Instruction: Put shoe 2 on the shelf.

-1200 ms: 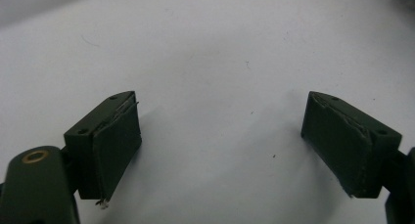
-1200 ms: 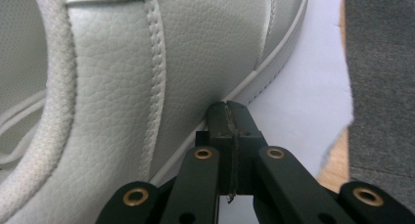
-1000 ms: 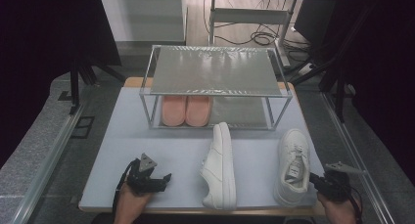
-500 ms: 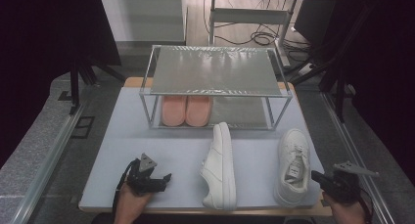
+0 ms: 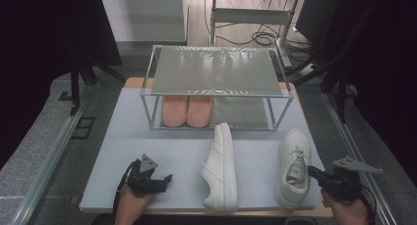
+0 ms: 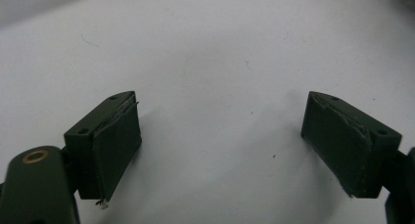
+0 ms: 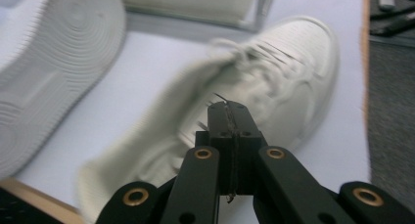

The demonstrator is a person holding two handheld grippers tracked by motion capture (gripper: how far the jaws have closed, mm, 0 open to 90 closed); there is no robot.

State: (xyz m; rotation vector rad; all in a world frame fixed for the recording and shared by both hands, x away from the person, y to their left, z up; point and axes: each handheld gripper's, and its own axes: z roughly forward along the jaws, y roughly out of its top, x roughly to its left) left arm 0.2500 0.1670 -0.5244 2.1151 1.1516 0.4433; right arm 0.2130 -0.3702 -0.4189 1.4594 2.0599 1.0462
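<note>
From the high view, the right gripper (image 5: 314, 173) sits at the near right corner of the surface (image 5: 123, 131), its jaws pointing at the heel of the upright white shoe (image 5: 293, 167), which stands just beyond them with its long axis running away from the person toward the wire rack (image 5: 214, 70). The second white shoe (image 5: 221, 168) lies tipped on its side near the middle, parallel to the first, and a pair of pink slippers (image 5: 187, 110) rests on the rack's lower shelf. The left gripper (image 5: 164, 178) rests low on the near left of the surface, well apart from both shoes, so the right hand is plainly the nearer one. In the left gripper view, its jaws stand spread wide over bare surface with nothing between them. In the right gripper view, the jaws are clenched tight together on nothing, and the upright shoe lies straight ahead, blurred, toe pointing up and right.
</note>
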